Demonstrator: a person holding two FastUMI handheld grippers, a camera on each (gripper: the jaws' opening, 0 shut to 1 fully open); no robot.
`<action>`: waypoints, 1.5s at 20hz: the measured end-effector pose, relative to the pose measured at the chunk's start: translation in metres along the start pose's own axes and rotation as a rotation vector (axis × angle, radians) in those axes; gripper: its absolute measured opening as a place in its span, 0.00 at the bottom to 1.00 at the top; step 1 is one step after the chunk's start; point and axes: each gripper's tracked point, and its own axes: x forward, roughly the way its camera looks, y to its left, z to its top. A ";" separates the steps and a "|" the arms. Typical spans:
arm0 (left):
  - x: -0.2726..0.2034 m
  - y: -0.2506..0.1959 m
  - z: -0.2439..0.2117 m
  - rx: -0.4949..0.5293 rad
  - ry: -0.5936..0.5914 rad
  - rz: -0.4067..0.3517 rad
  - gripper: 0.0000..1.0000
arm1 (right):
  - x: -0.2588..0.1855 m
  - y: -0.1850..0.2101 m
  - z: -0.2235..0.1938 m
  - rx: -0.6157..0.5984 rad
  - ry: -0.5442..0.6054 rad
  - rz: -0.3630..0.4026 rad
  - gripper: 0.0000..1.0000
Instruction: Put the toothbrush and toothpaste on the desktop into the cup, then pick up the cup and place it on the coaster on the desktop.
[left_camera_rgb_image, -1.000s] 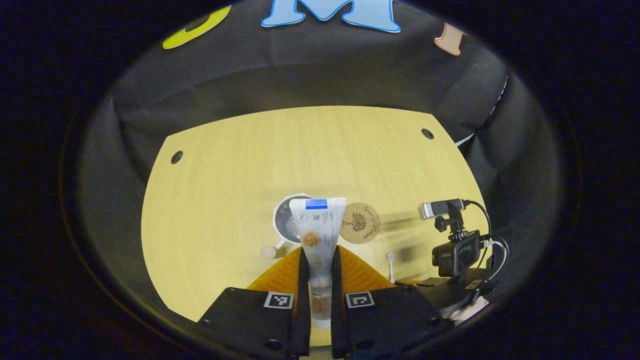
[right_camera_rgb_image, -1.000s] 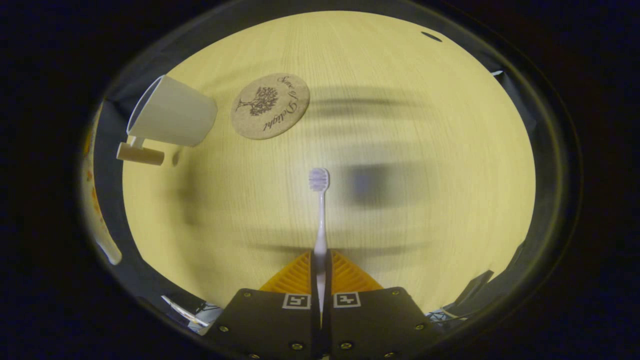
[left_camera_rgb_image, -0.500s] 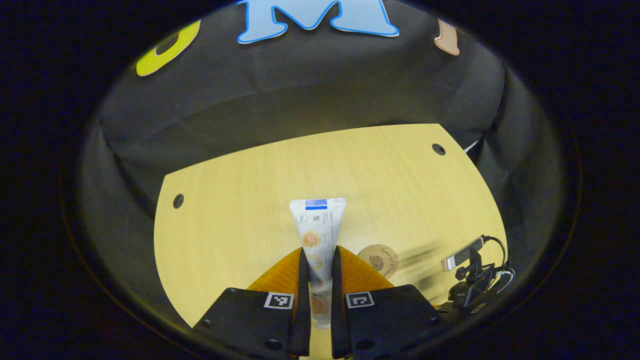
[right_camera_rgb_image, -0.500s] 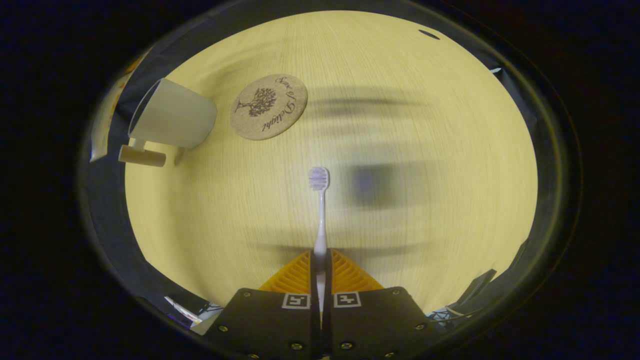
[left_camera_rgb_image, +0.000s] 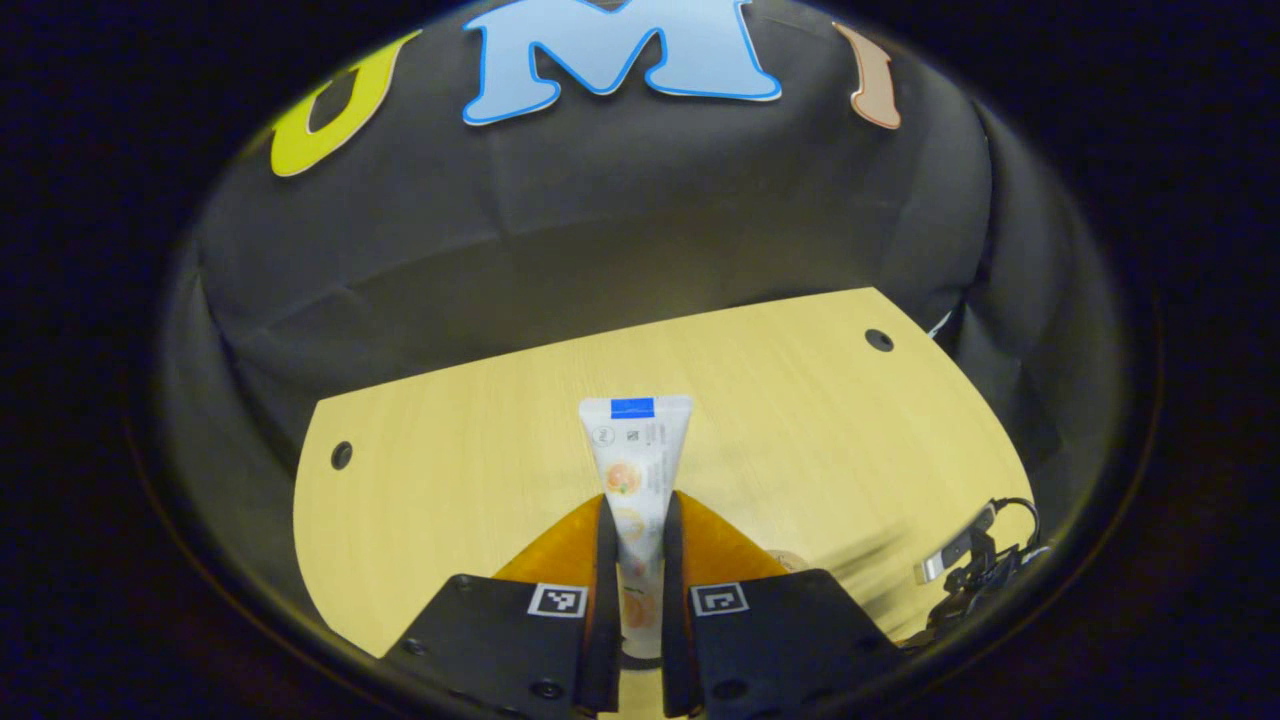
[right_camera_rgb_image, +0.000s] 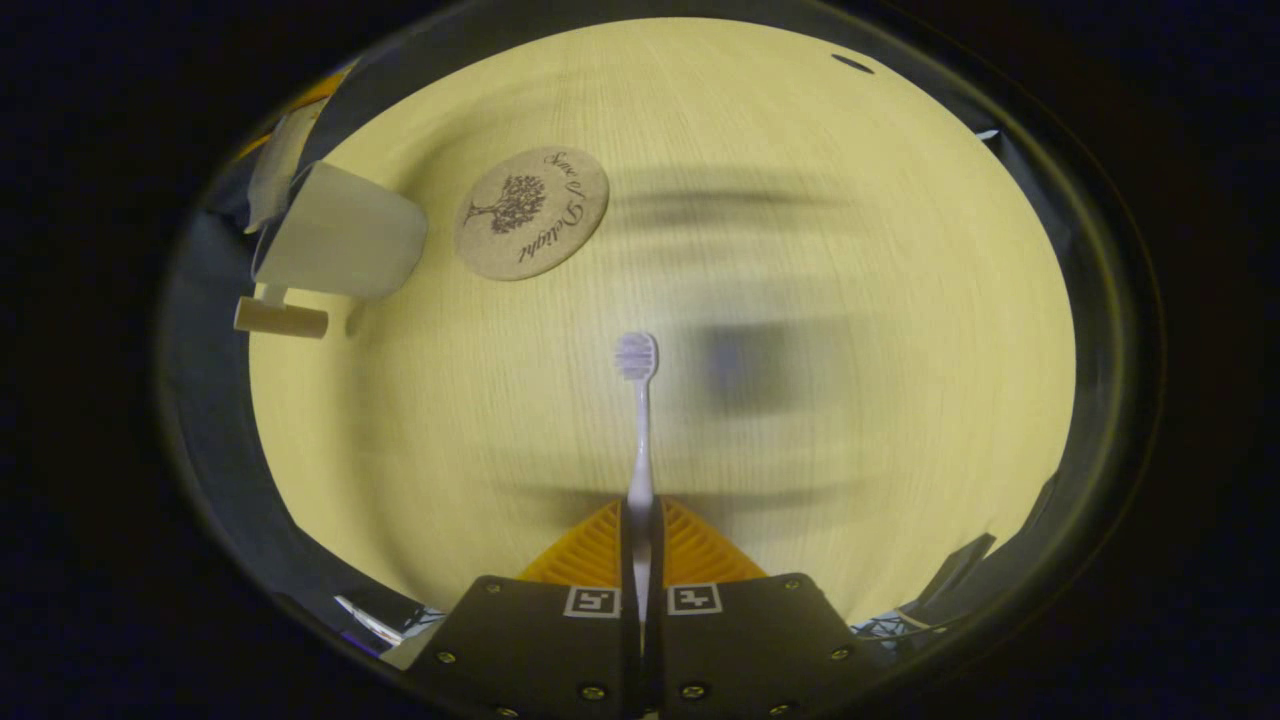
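In the left gripper view my left gripper (left_camera_rgb_image: 634, 520) is shut on a white toothpaste tube (left_camera_rgb_image: 634, 455) with a blue band at its far end; the tube points forward above the wooden desktop (left_camera_rgb_image: 450, 470). In the right gripper view my right gripper (right_camera_rgb_image: 640, 520) is shut on the handle of a white toothbrush (right_camera_rgb_image: 638, 420), its bristle head forward over the desktop. A white cup (right_camera_rgb_image: 340, 245) with a wooden handle (right_camera_rgb_image: 280, 318) stands at the far left. The toothpaste tube (right_camera_rgb_image: 272, 175) shows above the cup's rim. A round cork coaster (right_camera_rgb_image: 531, 213) with a tree print lies just right of the cup.
A small camera on a stand with cables (left_camera_rgb_image: 975, 565) is at the lower right of the left gripper view. The black cloth wall (left_camera_rgb_image: 600, 230) closes the desk's far side. Round holes (left_camera_rgb_image: 879, 340) mark the desk's far corners.
The left gripper has tilted up with the toothpaste, so cup and coaster have slid out under its fingers; the tube now shows over the cup in the right gripper view. The right gripper has barely moved.
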 end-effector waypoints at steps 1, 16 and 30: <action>-0.001 0.003 -0.001 -0.011 -0.011 0.002 0.24 | 0.000 0.000 0.001 0.001 0.002 0.001 0.02; -0.020 0.011 -0.007 -0.045 -0.109 -0.010 0.96 | 0.001 0.001 -0.001 0.010 -0.033 -0.016 0.02; -0.073 0.041 0.005 -0.036 -0.205 0.029 0.96 | -0.125 0.081 0.154 0.136 -0.524 0.189 0.01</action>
